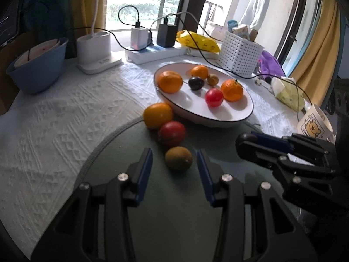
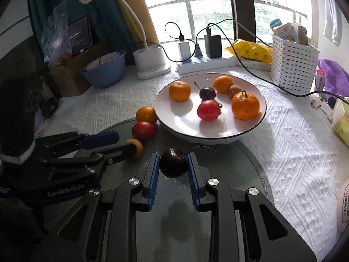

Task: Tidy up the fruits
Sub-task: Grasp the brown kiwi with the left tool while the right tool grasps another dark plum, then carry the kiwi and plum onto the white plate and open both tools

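Between right claw [image 2: 173,163] pads, a gripped dark cherry [image 2: 173,162]

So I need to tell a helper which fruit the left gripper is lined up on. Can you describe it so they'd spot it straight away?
Start at the white oval plate with a dark rim, then drop to the grey-green round mat in front of it. Three fruits line up there; the nearest is the small brown fuzzy kiwi, duller than the red tomato and the orange behind.
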Tool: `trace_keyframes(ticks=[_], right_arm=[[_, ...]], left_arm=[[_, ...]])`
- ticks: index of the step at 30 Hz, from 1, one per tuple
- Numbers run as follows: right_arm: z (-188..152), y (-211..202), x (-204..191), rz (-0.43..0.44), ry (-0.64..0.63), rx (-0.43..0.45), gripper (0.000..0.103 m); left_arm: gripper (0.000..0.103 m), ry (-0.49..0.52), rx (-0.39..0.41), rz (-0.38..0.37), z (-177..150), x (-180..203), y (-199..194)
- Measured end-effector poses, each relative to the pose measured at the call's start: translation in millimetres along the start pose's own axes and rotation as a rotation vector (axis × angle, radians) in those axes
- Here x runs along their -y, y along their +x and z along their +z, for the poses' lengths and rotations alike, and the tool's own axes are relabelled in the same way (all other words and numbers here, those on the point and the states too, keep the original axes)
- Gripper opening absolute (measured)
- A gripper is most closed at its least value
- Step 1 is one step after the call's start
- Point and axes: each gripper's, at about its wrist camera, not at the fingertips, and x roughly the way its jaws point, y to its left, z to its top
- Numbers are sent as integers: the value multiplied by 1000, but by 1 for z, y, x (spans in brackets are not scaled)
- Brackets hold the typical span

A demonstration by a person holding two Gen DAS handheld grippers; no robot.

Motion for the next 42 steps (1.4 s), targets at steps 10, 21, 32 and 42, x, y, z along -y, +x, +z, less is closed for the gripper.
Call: trace_keyframes(ticks=[10,21,32,42], right_arm=[[-3,-5,10,-2,22,15,27],[-3,-12,13,-5,23,34,27],[4,-16,9,0,7,51,27],[16,-18,19,-11,7,67,27]], left_arm=[[34,5,-48,-15,1,4,14],[30,16,-26,-35,0,9,-4],[30,29,36,-60,12,15,-30],[30,49,55,-70,23,20,-32]])
